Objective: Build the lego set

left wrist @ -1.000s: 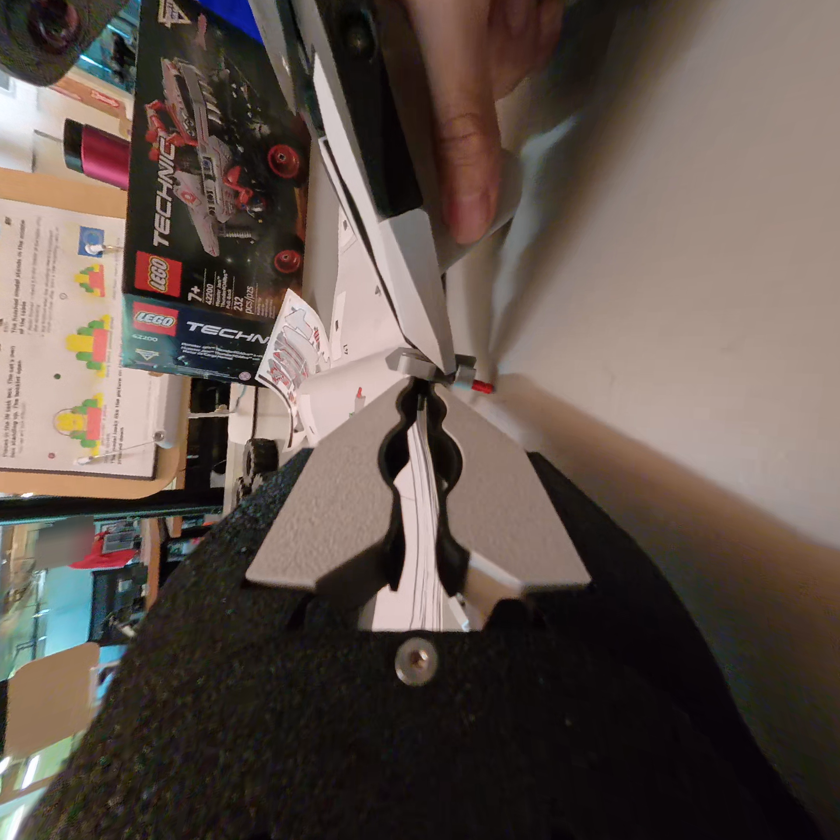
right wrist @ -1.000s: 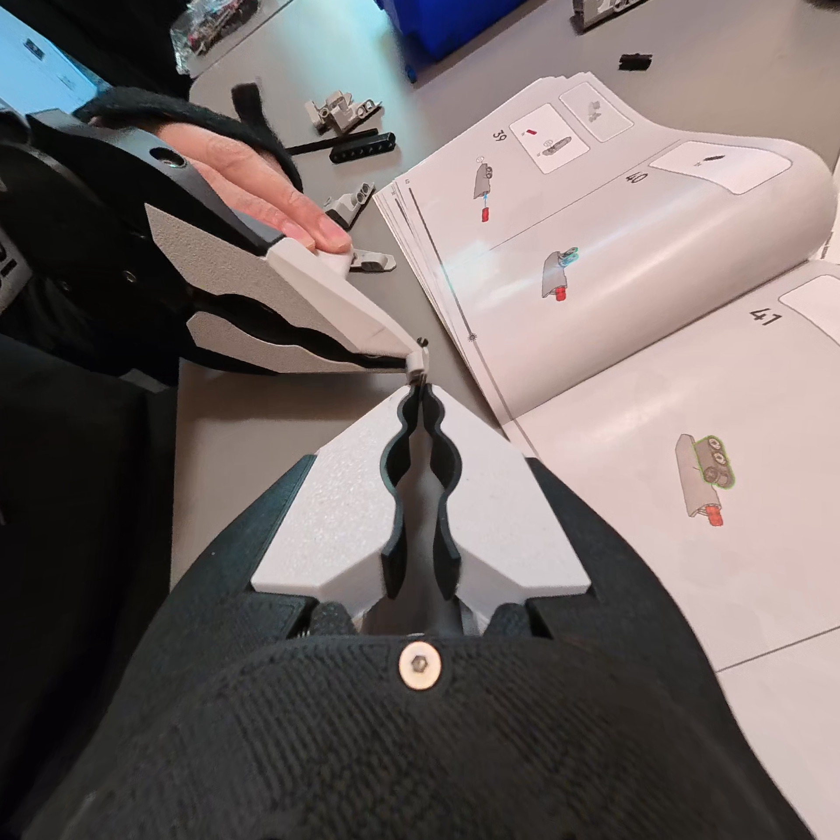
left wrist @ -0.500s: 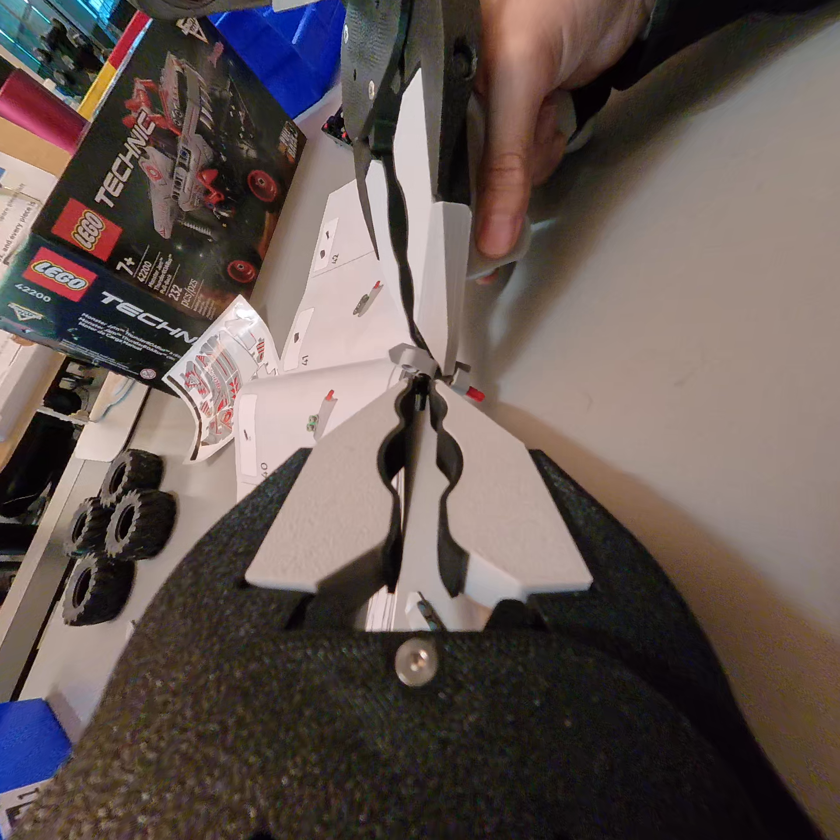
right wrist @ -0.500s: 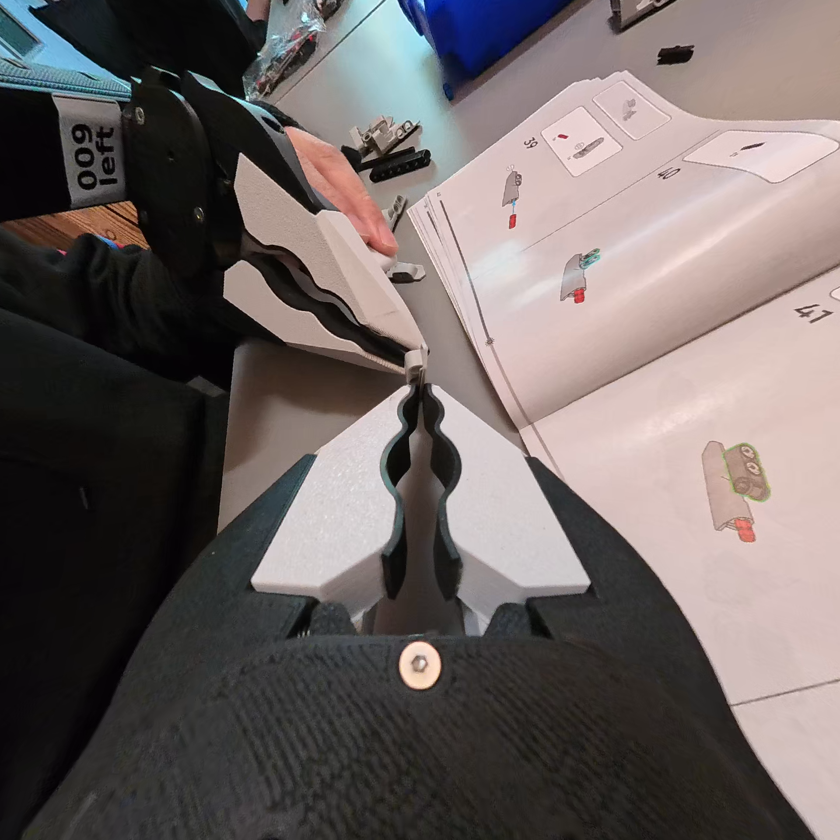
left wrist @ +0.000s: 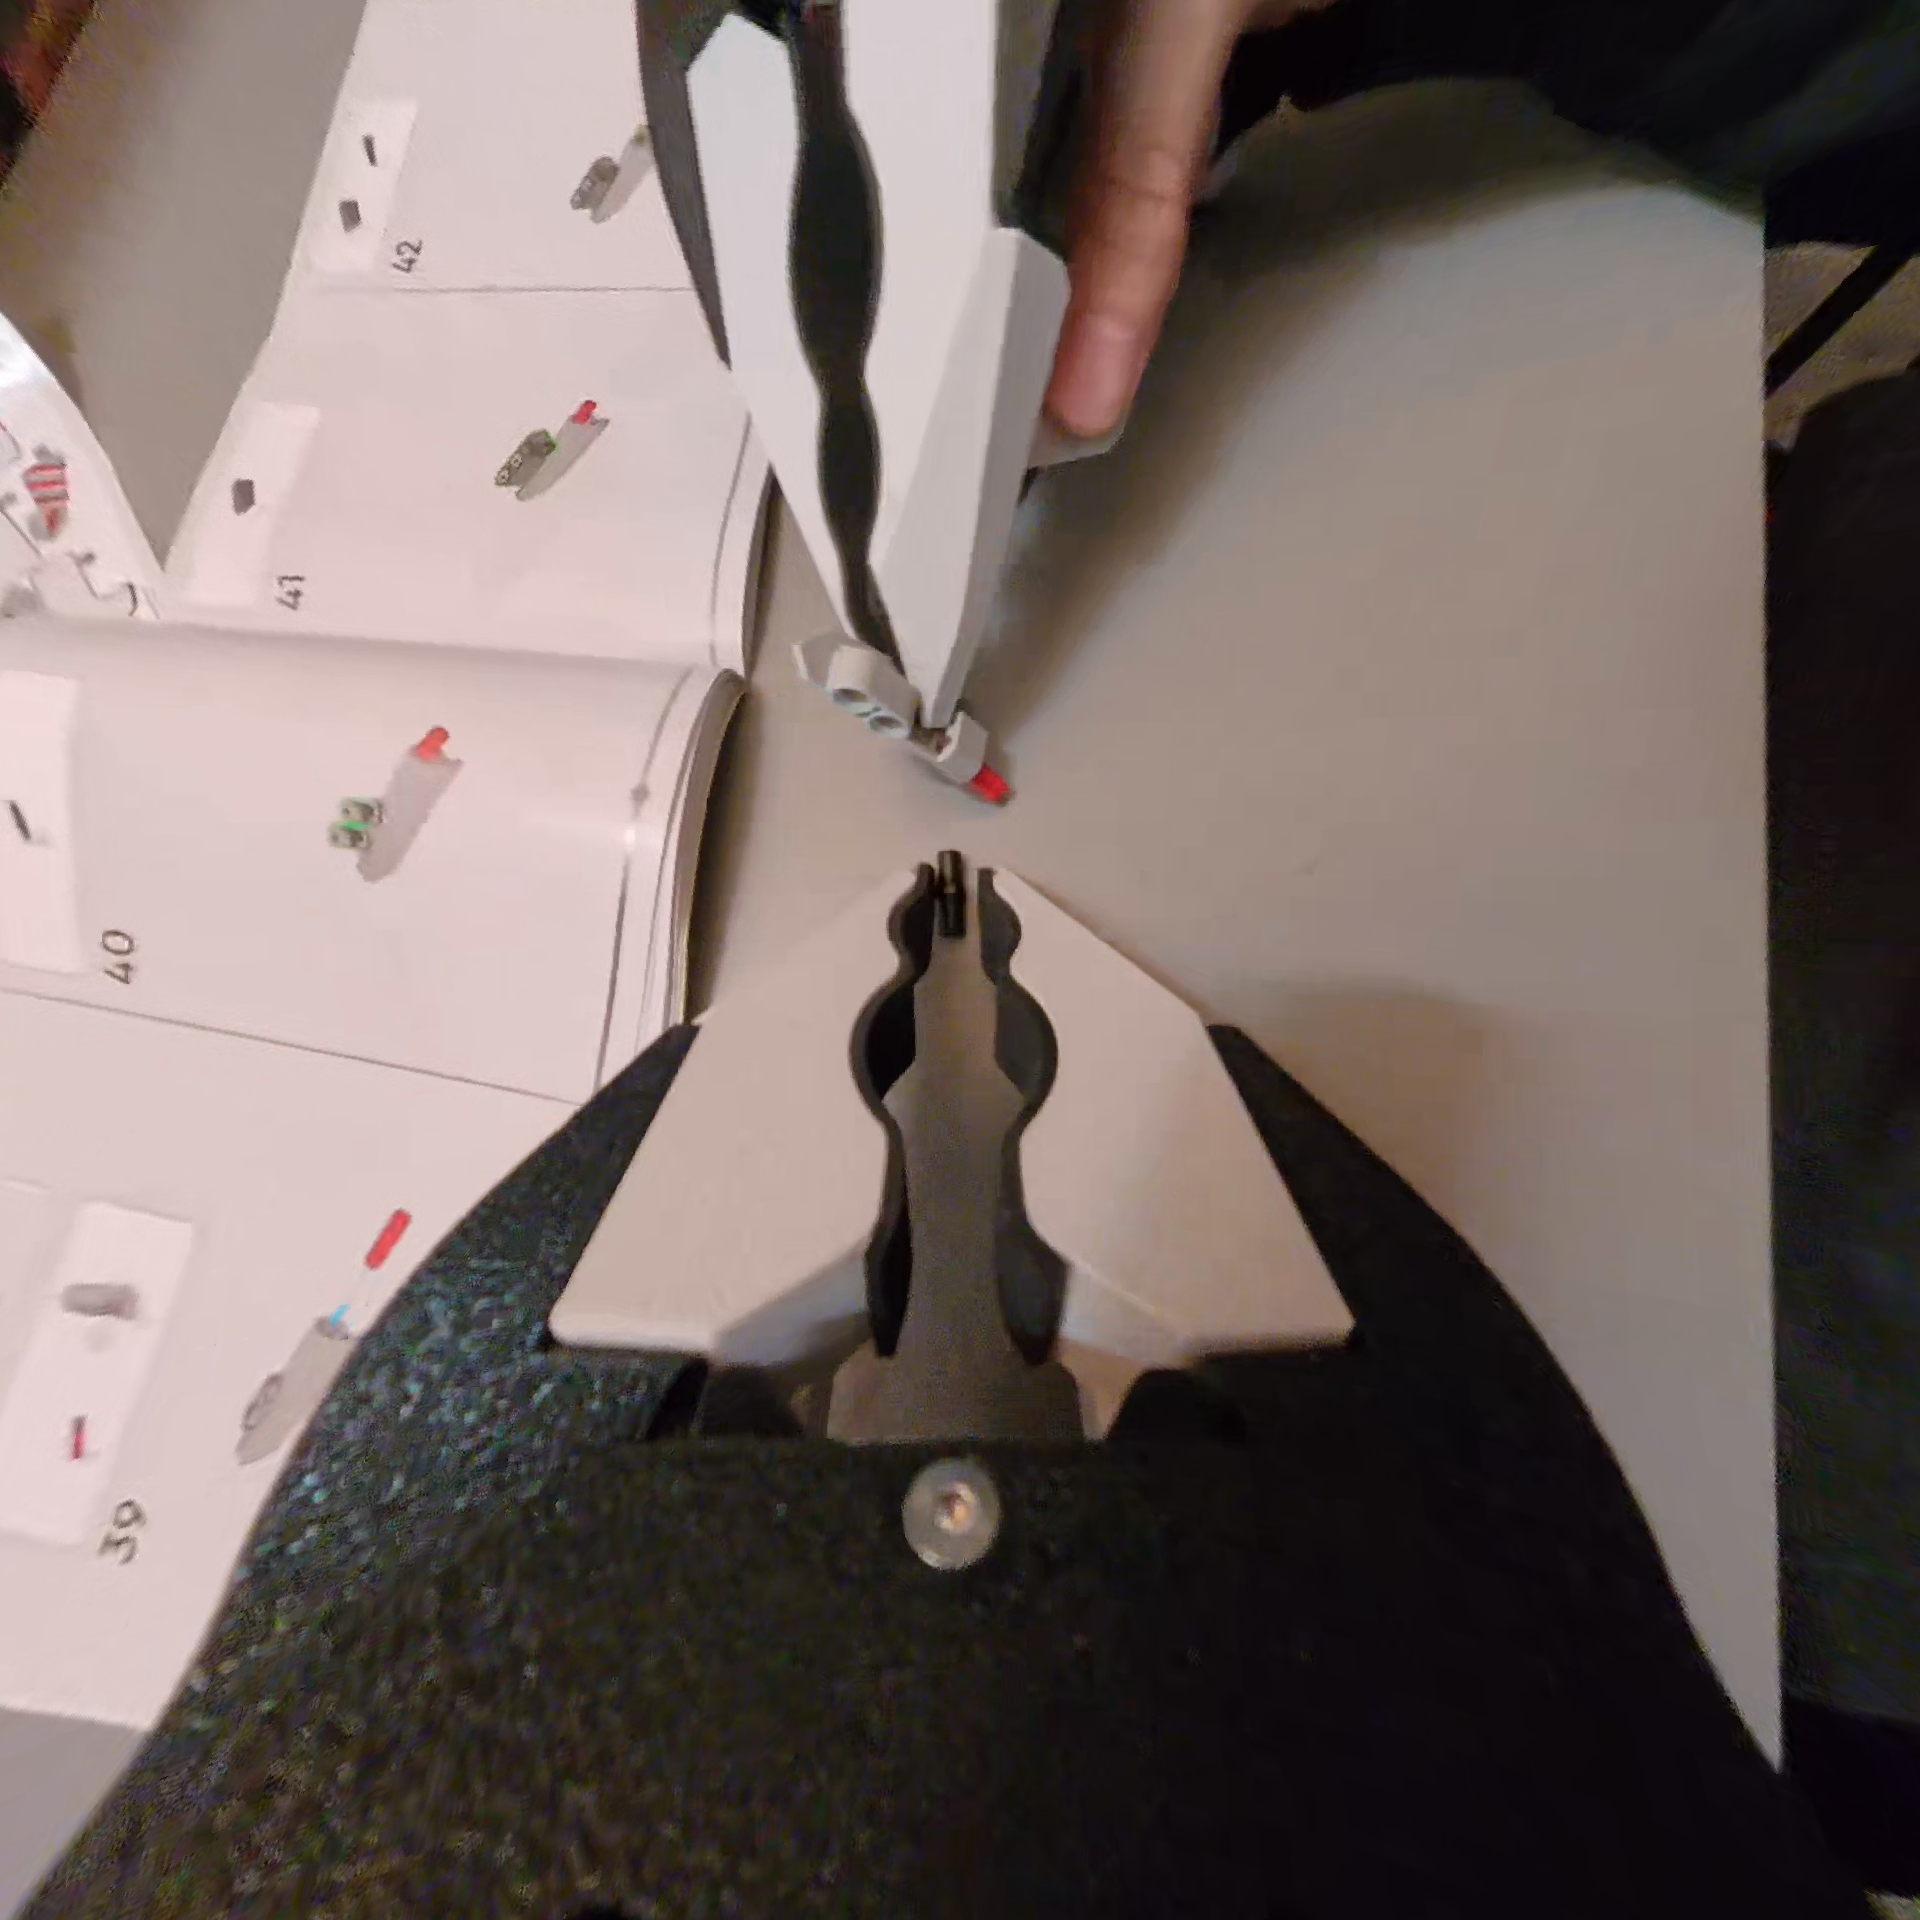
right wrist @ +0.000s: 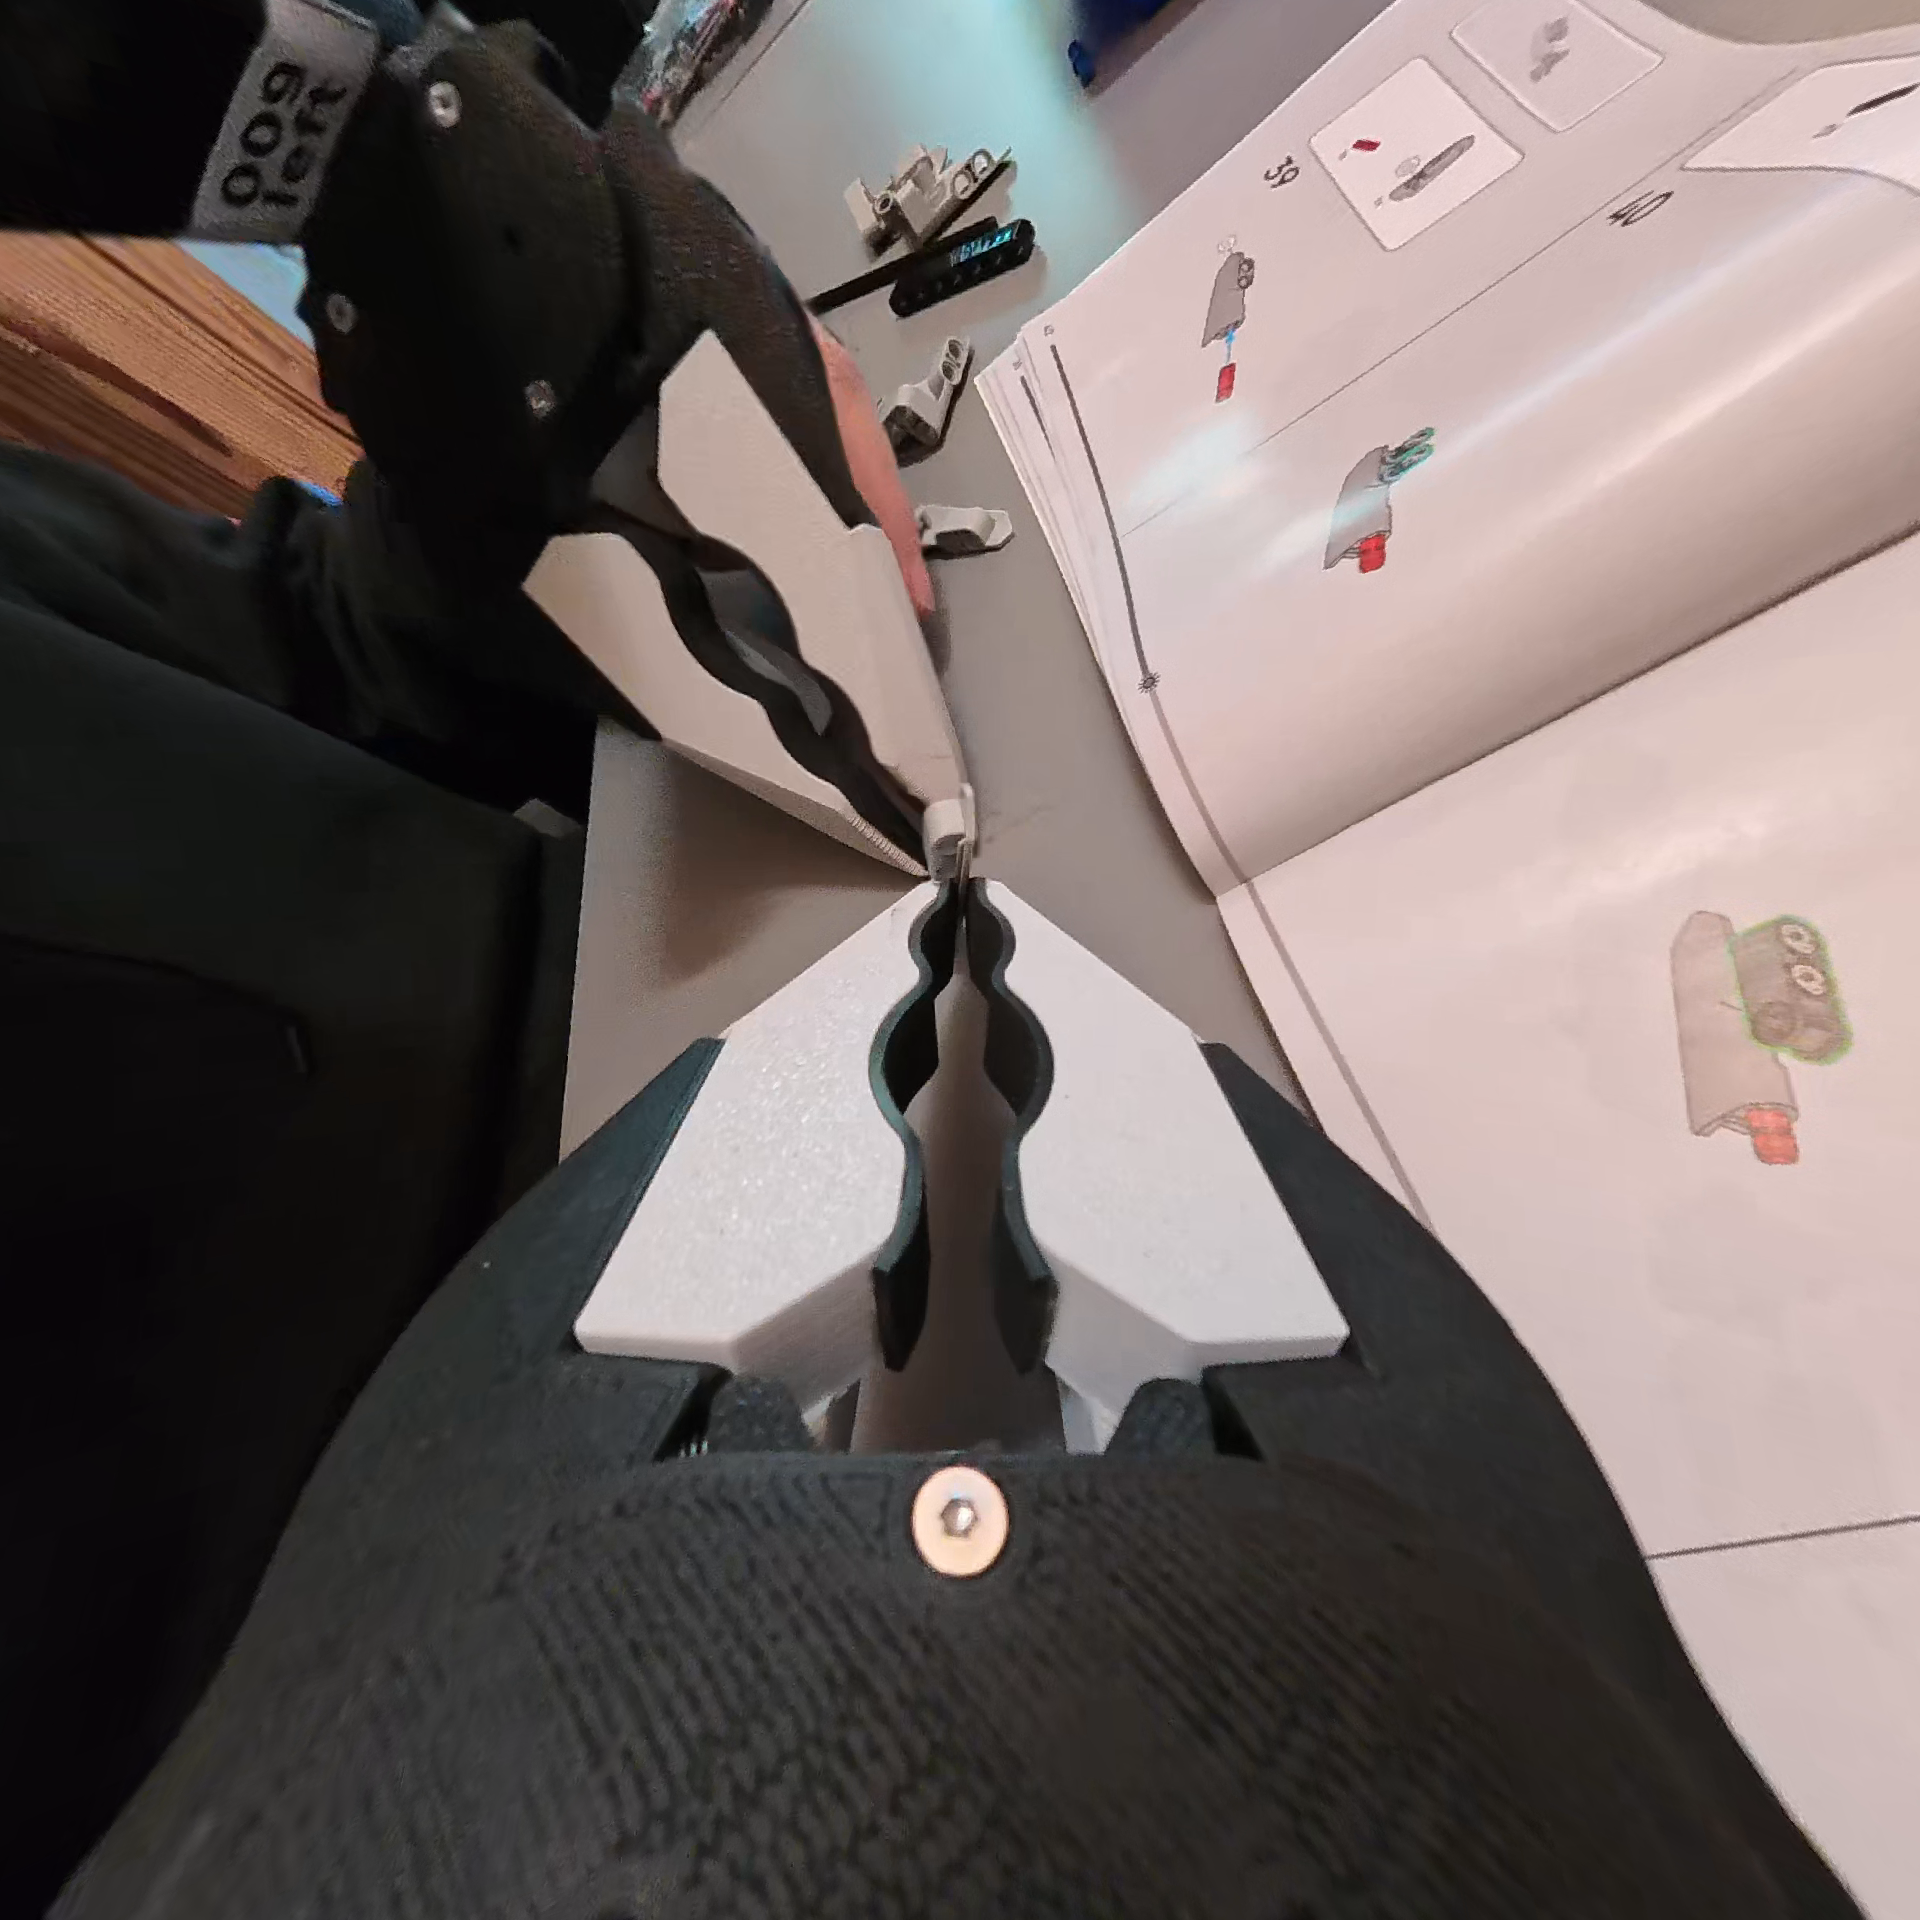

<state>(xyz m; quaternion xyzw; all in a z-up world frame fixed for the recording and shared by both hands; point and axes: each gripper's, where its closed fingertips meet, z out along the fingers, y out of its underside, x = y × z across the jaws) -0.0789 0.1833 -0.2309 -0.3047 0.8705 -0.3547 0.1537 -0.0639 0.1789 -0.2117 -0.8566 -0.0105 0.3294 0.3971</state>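
In the left wrist view my left gripper (left wrist: 951,883) has its jaws nearly closed, with a small black pin (left wrist: 948,891) upright between the tips. Just beyond it, my right gripper (left wrist: 925,717) comes down from above, shut on a grey connector assembly (left wrist: 862,696) with a red axle end (left wrist: 987,784), held just above the grey table. In the right wrist view my right gripper (right wrist: 954,888) pinches that grey assembly (right wrist: 951,821). The left gripper (right wrist: 920,847) reaches in from the upper left, its tips right beside the assembly.
The open instruction booklet (left wrist: 364,831) lies left of the grippers and fills the right of the right wrist view (right wrist: 1455,520). Loose grey parts (right wrist: 966,525) and a black beam (right wrist: 961,265) lie beyond it. The table edge (left wrist: 1766,935) runs close on the right. My two grippers' fingertips are within a few centimetres of each other. My left tips are roughly 20 cm from the black beam (right wrist: 961,265).
My left gripper has backed a little way off the grey assembly and tilted down toward the table. A gap now shows between them, with the black pin at its tips. The right gripper keeps its hold.
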